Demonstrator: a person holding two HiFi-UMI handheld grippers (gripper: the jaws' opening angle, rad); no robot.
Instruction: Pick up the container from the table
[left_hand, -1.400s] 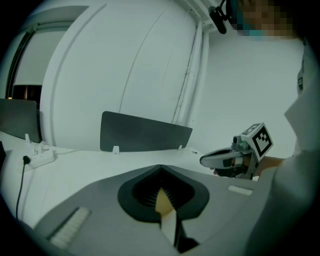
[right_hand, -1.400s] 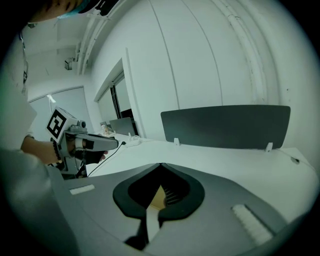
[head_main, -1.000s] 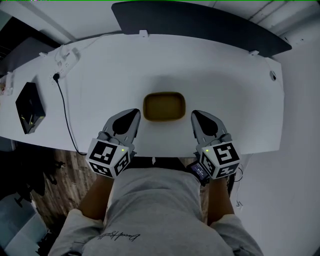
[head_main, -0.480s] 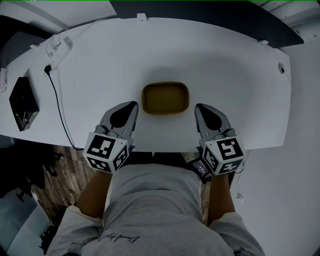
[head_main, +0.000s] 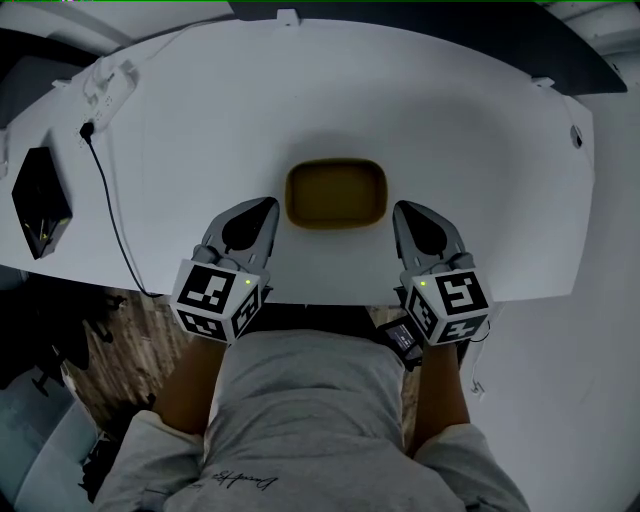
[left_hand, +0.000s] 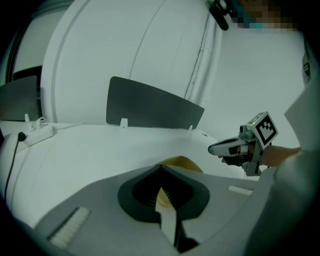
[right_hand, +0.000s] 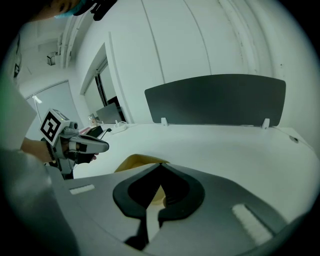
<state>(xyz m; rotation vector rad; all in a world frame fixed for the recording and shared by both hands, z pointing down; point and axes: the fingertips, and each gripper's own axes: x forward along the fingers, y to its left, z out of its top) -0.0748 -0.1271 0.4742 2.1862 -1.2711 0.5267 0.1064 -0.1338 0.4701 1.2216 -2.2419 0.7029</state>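
Note:
A shallow yellow-brown container (head_main: 336, 193) with rounded corners rests on the white table (head_main: 470, 120), near its front edge. My left gripper (head_main: 268, 205) hovers just left of the container, jaws shut and empty, apart from it. My right gripper (head_main: 401, 209) is just right of it, also shut and empty. In the left gripper view the container (left_hand: 181, 162) peeks over the closed jaws, with the right gripper (left_hand: 212, 148) beyond. In the right gripper view the container (right_hand: 136, 162) shows left of the jaw tips, with the left gripper (right_hand: 105, 146) behind it.
A black box (head_main: 38, 203) lies at the table's left end, and a black cable (head_main: 110, 205) runs from a white power strip (head_main: 110, 83) over the front edge. A dark panel (left_hand: 150, 107) stands along the far edge. Wood floor shows below.
Both grippers have sunk toward the table, keeping either side of the container. The container has not moved on the table. Jaws stayed shut.

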